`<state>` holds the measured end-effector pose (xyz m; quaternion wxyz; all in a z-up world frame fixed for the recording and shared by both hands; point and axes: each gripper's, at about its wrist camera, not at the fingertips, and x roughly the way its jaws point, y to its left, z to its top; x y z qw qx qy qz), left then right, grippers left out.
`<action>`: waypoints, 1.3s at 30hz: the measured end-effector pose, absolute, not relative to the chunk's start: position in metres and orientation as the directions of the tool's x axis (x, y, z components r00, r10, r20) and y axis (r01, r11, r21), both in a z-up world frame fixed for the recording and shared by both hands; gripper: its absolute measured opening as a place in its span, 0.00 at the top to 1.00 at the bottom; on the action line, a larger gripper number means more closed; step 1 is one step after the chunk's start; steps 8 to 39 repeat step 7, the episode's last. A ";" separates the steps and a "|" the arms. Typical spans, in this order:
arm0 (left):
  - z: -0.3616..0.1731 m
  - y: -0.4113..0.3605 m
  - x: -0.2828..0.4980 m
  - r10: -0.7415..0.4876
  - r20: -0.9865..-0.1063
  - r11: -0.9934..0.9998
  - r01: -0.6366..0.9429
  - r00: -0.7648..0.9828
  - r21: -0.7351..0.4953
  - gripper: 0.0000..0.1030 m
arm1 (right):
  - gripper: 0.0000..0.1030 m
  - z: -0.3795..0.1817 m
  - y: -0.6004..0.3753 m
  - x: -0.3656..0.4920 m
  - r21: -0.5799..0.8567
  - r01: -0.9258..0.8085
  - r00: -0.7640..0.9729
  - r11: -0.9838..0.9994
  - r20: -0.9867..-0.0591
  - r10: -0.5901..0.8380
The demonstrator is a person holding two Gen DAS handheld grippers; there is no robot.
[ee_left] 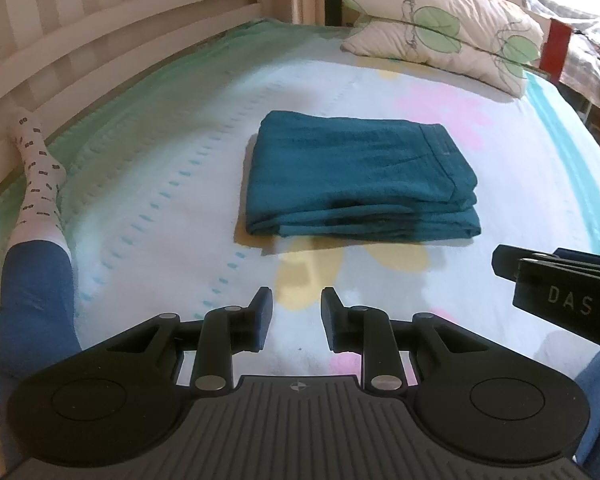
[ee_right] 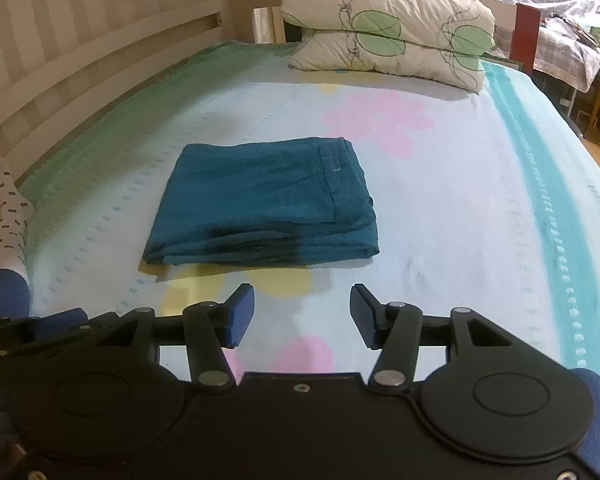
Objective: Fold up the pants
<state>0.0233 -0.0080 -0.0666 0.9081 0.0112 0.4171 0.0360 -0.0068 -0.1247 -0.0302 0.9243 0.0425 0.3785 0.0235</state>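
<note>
The teal pants [ee_left: 356, 176] lie folded in a compact rectangle on the bed, several layers stacked, waistband seam on the right side. They also show in the right wrist view [ee_right: 264, 204]. My left gripper [ee_left: 296, 320] is open and empty, hovering above the sheet a short way in front of the pants' near edge. My right gripper [ee_right: 302, 316] is open wider and empty, also short of the near edge. The right gripper's body shows at the right edge of the left wrist view [ee_left: 556, 284].
The flowered bedsheet [ee_left: 180, 208] covers the bed. A leaf-print pillow [ee_left: 440, 28] lies at the far end. A wooden slatted rail [ee_left: 100, 32] runs along the left. The person's leg in a spotted sock [ee_left: 36, 172] rests at the left. The bed's right edge [ee_right: 572, 184] drops to the floor.
</note>
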 end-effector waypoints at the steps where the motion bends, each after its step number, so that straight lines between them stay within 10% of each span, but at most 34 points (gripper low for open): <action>1: -0.067 -0.008 0.023 0.073 -0.757 0.997 -0.053 0.649 0.051 0.75 | 0.42 -0.031 -0.124 -0.007 0.096 -0.011 0.710 0.995 -0.700 0.076; 39: -0.067 -0.011 0.023 0.066 -0.749 0.998 -0.042 0.659 0.051 0.75 | 0.42 -0.031 -0.123 -0.005 0.097 -0.006 0.706 0.995 -0.705 0.073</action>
